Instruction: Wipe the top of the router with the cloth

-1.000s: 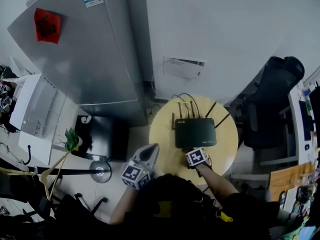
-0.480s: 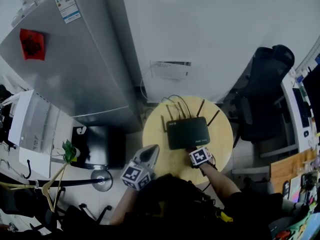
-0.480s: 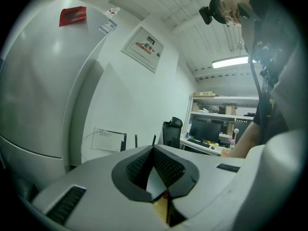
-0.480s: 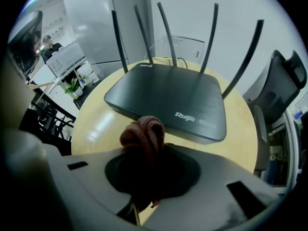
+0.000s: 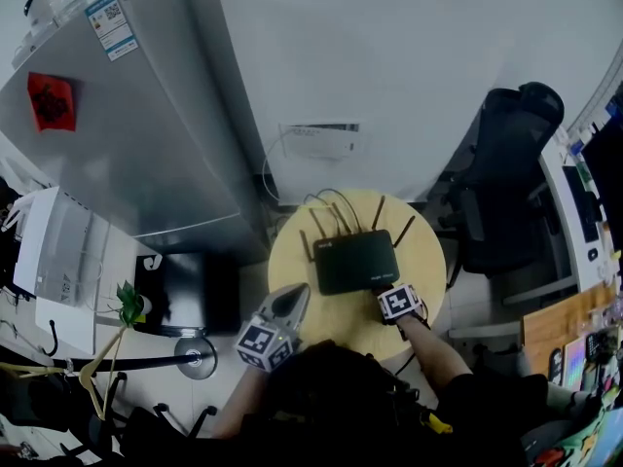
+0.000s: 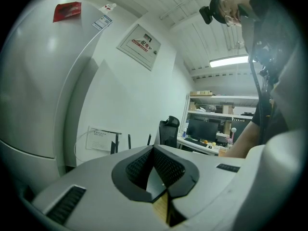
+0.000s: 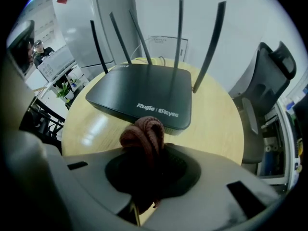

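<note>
Router (image 7: 139,95) top looks clear; antennas (image 7: 180,37) fence its back.

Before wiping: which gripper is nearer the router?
Right. The right gripper, gripping the cloth, is at the router's near edge; the left gripper hangs back, to its left.

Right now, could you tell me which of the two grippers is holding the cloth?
The right gripper: it is shut on the reddish-brown cloth by the router, while the left gripper is shut on nothing.

Left claw (image 6: 155,153), right claw (image 7: 147,150): both closed.
</note>
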`<move>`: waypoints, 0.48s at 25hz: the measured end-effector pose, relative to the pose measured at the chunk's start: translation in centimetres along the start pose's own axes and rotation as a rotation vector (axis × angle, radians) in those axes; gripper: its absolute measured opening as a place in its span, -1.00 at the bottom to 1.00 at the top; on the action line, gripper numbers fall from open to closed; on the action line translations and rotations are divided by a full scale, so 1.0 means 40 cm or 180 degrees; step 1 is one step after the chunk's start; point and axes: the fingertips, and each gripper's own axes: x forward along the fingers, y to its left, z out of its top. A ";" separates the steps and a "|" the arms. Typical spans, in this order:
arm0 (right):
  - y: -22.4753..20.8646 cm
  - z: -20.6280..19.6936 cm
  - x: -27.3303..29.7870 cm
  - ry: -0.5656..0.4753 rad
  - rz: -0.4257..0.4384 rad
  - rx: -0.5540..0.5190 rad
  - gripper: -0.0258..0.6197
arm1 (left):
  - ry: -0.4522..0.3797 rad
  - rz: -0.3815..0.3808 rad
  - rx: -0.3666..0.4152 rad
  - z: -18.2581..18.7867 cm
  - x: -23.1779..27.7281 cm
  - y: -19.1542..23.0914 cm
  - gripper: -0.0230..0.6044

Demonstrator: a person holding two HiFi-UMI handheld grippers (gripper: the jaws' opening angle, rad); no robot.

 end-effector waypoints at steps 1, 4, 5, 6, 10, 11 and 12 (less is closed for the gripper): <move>-0.007 0.001 0.000 -0.0021 0.0014 0.0013 -0.73 | 0.0008 -0.0006 0.0008 -0.002 0.005 -0.004 -0.92; -0.018 -0.029 -0.001 0.0109 0.0089 0.0154 -0.73 | 0.0021 -0.0035 0.0019 0.000 0.022 -0.019 -0.92; -0.020 -0.056 -0.003 0.0255 0.0119 0.0253 -0.73 | 0.0026 -0.0046 0.0023 0.000 0.028 -0.024 -0.92; -0.024 -0.076 -0.005 0.0370 0.0136 0.0341 -0.73 | 0.0034 -0.0055 0.0031 0.001 0.033 -0.028 -0.92; -0.072 -0.071 -0.005 0.0334 0.0030 0.0441 -0.73 | 0.0058 -0.0069 0.0062 0.006 0.056 -0.032 -0.92; -0.076 -0.051 -0.003 0.0200 0.0044 0.0410 -0.73 | 0.0062 -0.0069 0.0065 0.004 0.060 -0.030 -0.92; -0.077 -0.026 0.000 0.0030 0.0083 0.0371 -0.73 | 0.0064 -0.0071 0.0060 0.003 0.064 -0.029 -0.92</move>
